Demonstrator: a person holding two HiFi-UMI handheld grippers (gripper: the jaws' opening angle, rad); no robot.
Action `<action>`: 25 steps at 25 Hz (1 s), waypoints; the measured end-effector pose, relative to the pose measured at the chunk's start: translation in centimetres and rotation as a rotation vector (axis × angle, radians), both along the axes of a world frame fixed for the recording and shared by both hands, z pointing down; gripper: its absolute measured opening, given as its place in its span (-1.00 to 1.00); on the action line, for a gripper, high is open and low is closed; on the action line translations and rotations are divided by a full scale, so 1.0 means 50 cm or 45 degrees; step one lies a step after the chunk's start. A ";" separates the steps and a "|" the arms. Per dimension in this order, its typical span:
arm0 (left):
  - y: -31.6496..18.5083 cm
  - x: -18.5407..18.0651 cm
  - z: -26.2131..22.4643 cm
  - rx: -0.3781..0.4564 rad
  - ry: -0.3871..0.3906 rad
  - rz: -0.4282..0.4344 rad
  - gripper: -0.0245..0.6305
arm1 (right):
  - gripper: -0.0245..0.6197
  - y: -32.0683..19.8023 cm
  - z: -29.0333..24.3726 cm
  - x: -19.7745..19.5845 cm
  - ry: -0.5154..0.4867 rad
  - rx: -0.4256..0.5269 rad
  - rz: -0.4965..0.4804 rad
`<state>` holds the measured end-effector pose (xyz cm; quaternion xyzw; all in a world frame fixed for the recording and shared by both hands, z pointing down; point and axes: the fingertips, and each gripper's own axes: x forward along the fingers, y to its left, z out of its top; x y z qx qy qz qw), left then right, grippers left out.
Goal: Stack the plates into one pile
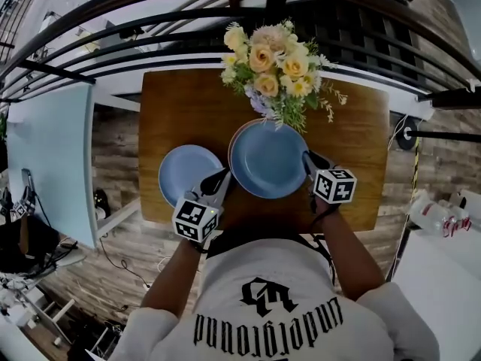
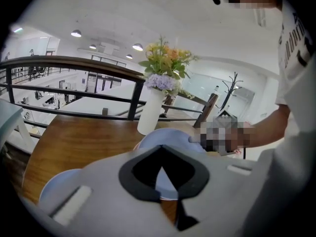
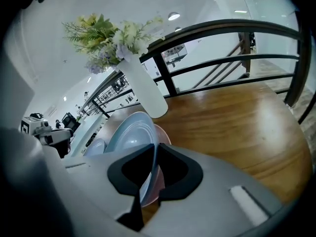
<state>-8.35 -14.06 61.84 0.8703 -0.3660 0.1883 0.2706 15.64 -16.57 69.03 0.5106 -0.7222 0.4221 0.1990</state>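
Note:
A large blue plate point(image 1: 267, 159) lies on a pink plate point(image 1: 234, 138) in the middle of the wooden table point(image 1: 173, 104). Only the pink plate's rim point(image 3: 162, 132) shows. A smaller blue plate point(image 1: 185, 173) sits apart to the left. My right gripper point(image 1: 307, 159) is at the large plate's right edge. In the right gripper view the plate's rim point(image 3: 148, 172) runs edge-on between the jaws of the right gripper point(image 3: 154, 149), which are closed on it. My left gripper point(image 1: 224, 175) hovers over the large plate's point(image 2: 168, 135) near-left rim, between the two blue plates, with its jaws shut and empty.
A white vase point(image 2: 150, 110) of yellow and cream flowers point(image 1: 274, 66) stands at the table's far edge, just behind the stacked plates. A black railing point(image 1: 225, 21) runs beyond the table. The table's near edge is close to the person's body.

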 end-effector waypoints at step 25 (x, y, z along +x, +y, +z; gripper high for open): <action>-0.025 -0.002 0.031 -0.046 -0.005 -0.001 -0.78 | -0.66 -0.022 0.047 0.005 0.107 -0.031 -0.046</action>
